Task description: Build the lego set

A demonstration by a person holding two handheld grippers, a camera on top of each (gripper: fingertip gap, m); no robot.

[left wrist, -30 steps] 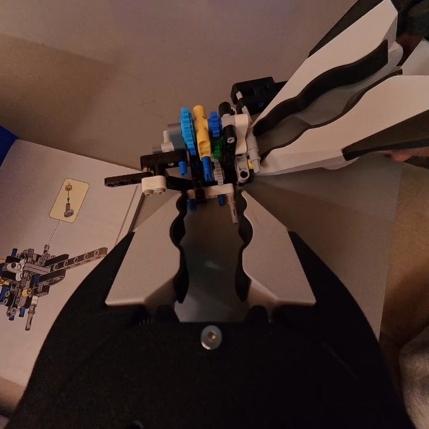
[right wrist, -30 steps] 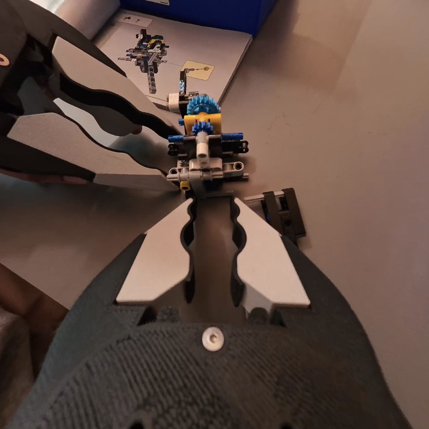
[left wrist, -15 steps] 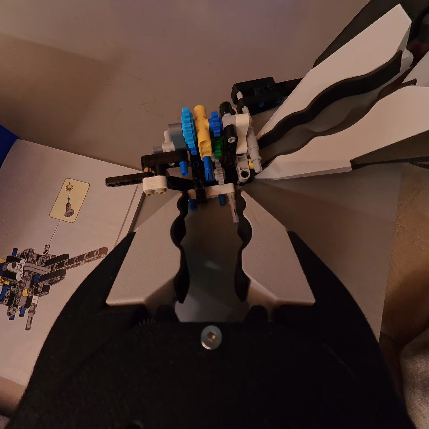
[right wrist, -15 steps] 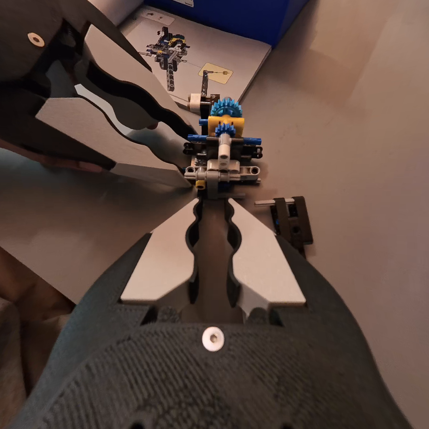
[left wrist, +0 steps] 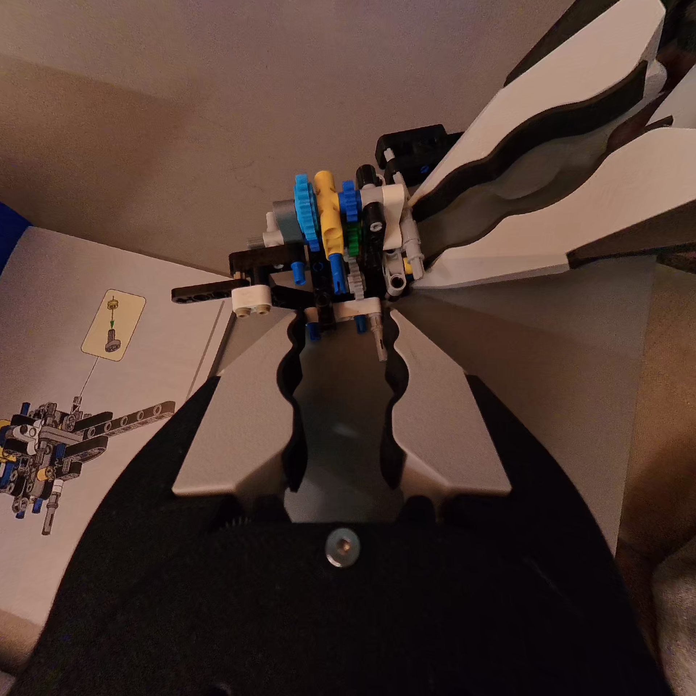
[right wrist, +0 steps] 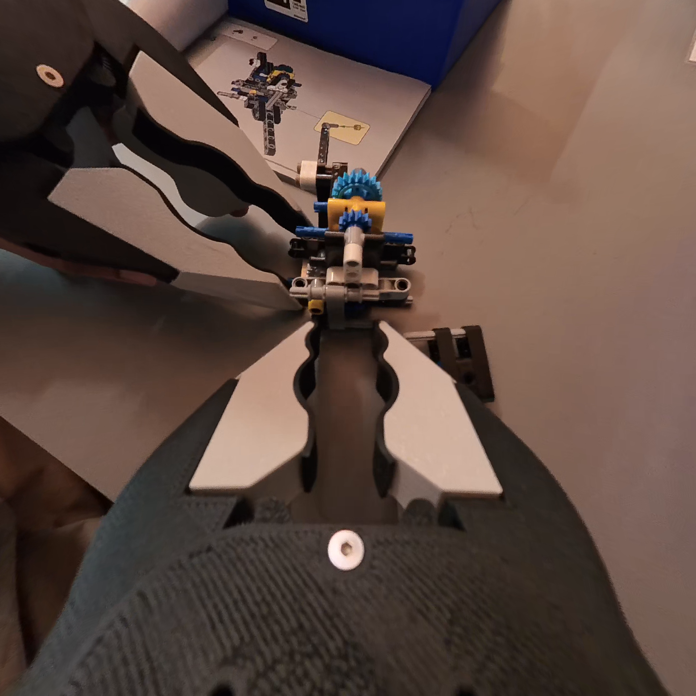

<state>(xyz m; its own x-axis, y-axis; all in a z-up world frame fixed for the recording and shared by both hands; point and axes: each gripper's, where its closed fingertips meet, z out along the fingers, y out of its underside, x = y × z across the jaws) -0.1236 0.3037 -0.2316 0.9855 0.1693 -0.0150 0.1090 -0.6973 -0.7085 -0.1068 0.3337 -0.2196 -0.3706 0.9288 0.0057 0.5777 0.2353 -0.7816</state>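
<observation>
**Both grippers parked on the lego build, booklet open behind it**

So here's where I'm at. The lego assembly (left wrist: 331, 248) is sitting on the grey table (right wrist: 565, 188), just off the near corner of the open instruction booklet (left wrist: 113, 339). It's the gearbox-looking chunk: light blue gear (right wrist: 357, 188) at the far end from the right wrist view, yellow block (right wrist: 356, 212) behind it, and a long black beam (left wrist: 203, 293) sticking out over the booklet.

My left gripper (left wrist: 344, 327) has its fingertips right up against the near edge of the build, with the bottom white piece and a grey pin sitting between them. Can't honestly tell if it's clamping or just resting there. The gap looks medium-ish.

Right gripper (right wrist: 344, 327) comes in from the other side, tips at the grey crosspiece end of the build. Same deal, jaws fairly narrow, a dark grey part pokes between them, grip unclear.

A separate small black sub-assembly (right wrist: 459, 357) lies on the table just right of the right gripper. Blue box (right wrist: 376, 34) sits at the far edge, behind the booklet.
</observation>
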